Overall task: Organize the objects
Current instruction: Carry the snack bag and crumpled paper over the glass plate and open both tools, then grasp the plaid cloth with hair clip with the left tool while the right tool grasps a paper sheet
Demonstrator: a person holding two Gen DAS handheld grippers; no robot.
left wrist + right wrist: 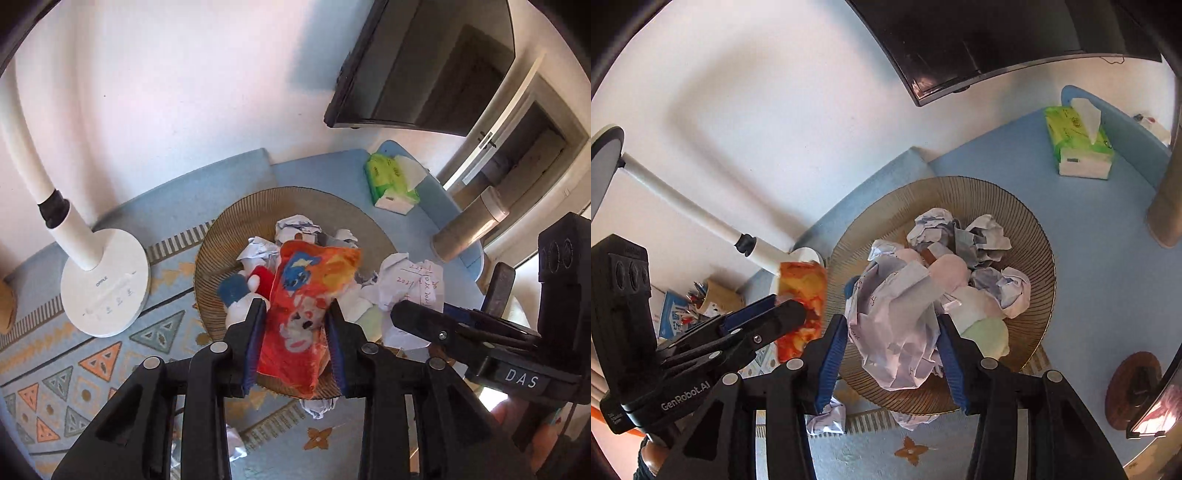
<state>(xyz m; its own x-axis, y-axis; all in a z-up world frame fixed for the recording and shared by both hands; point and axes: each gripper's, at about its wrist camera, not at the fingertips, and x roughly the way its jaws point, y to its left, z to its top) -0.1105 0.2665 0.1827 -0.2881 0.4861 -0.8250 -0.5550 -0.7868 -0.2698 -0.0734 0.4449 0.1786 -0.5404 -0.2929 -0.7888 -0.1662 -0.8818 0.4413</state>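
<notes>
My left gripper is shut on an orange snack packet with cartoon prints, held above the near rim of a ribbed brown bowl. The packet also shows in the right wrist view. My right gripper is shut on a large crumpled sheet of white paper with handwriting, held over the same bowl. That paper shows in the left wrist view. The bowl holds several crumpled paper balls and pastel socks. A red, white and blue sock lies in it.
A white desk lamp base stands left of the bowl on a patterned blue mat. A green tissue pack, a steel flask and a monitor are behind. Paper balls lie on the mat. A pen holder stands far left.
</notes>
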